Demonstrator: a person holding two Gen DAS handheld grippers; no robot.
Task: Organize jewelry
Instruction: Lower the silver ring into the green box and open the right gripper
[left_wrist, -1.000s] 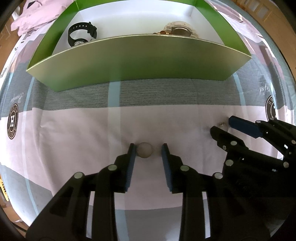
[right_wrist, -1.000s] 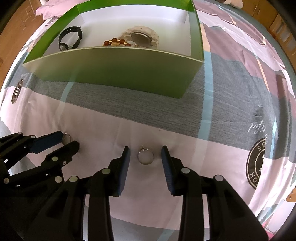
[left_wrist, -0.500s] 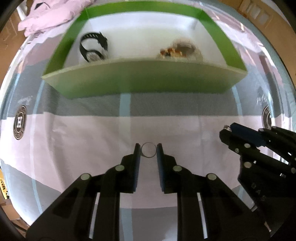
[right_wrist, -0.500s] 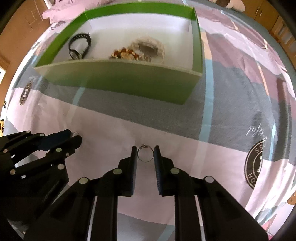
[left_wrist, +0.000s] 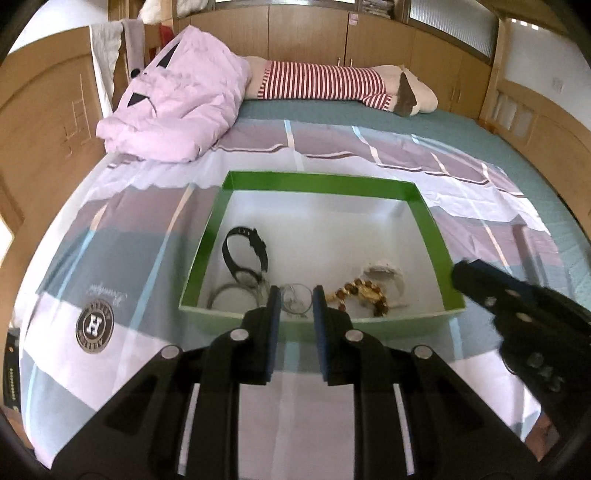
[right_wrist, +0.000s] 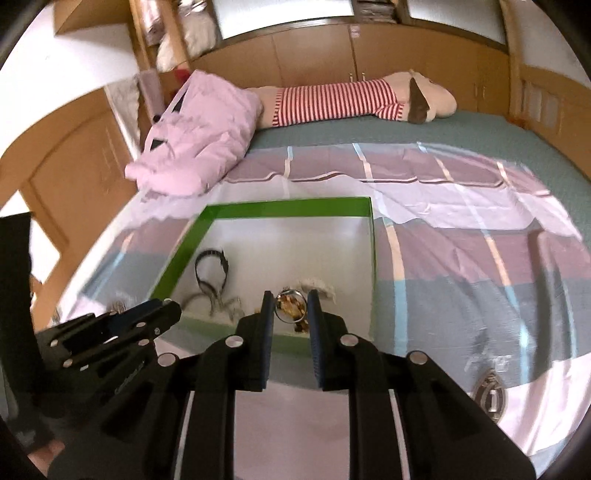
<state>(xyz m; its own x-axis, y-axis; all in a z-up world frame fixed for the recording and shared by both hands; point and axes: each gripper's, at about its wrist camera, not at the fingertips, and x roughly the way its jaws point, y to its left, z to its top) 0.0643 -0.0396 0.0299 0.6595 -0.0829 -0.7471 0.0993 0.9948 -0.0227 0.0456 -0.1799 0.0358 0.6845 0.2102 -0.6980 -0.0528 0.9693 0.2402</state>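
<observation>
A green box with a white floor lies on the bed. It holds a black watch, a silver bangle, a brown bead bracelet and a white piece. My left gripper is shut on a thin silver ring, held in the air over the box's near wall. My right gripper is shut on a silver ring above the near wall. Each gripper shows at the side of the other's view.
The box sits on a striped purple, white and grey sheet with round logos. A pink quilt and a red-striped plush toy lie at the far end. Wooden cabinets surround the bed.
Both grippers have lifted from the sheet with their rings and tilted up toward the box. One second ago both were open around the rings; they closed on them half a second ago.
</observation>
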